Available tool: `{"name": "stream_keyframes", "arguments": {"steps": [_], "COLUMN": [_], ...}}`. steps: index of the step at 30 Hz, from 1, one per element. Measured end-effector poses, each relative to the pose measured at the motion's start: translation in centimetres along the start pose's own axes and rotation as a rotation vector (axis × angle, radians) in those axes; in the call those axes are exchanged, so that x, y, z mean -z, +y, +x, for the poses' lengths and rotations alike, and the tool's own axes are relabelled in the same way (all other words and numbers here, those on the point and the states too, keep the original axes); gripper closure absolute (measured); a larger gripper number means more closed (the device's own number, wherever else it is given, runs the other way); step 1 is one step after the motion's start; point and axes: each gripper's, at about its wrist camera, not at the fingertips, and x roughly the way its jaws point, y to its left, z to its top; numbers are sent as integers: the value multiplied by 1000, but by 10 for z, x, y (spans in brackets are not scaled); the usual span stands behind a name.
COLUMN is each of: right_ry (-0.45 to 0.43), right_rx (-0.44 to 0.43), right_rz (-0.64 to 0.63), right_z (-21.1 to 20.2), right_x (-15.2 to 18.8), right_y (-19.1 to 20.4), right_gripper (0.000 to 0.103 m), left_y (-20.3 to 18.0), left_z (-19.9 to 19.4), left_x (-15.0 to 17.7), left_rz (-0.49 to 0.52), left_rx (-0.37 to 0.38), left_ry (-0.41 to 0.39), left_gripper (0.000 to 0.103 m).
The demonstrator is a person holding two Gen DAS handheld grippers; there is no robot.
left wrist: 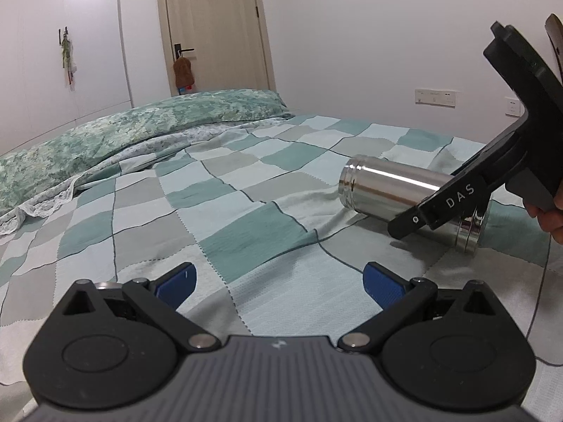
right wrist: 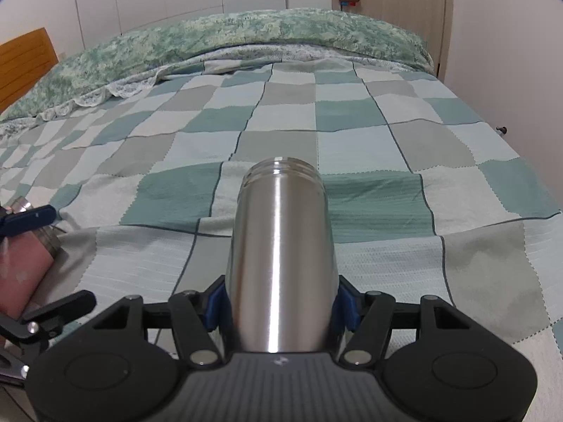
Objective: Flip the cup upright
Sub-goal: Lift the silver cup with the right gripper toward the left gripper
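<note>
A stainless steel cup (right wrist: 279, 242) lies on its side on the checked bedspread (right wrist: 352, 140), its threaded mouth pointing away from the right wrist camera. My right gripper (right wrist: 279, 307) is shut on the cup near its base, blue pads against both sides. In the left wrist view the cup (left wrist: 387, 186) lies at the right with the right gripper (left wrist: 454, 204) clamped around its base end. My left gripper (left wrist: 278, 281) is open and empty, low over the bedspread (left wrist: 211, 211), well left of the cup.
A green patterned quilt (right wrist: 246, 35) is bunched along the bed's far side. A pink object with a metal cap (right wrist: 31, 249) lies at the left edge beside the left gripper (right wrist: 24, 225). A door (left wrist: 211, 28), wardrobes and a wall lie beyond.
</note>
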Motion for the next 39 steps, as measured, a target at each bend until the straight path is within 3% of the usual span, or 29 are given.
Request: {"name": "stream_keyframes", "arguments": {"steps": [10, 22, 30, 39], "right_ry": [-50, -124, -124, -22], "right_rx": [-21, -66, -106, -185], "right_rz": [31, 45, 66, 105], "right_z": [-39, -143, -191, -193], "right_x": [7, 43, 87, 149], "right_y": [-1, 17, 37, 64], "right_gripper": [41, 41, 41, 41], "left_y": [-24, -67, -98, -117], "left_z": [-22, -123, -190, -229], "left_x": [-13, -38, -21, 23], "left_rz": [48, 43, 37, -43], "left_rx": [23, 14, -6, -53], "left_ry": [-42, -104, -87, -3], "left_gripper": [0, 0, 0, 0]}}
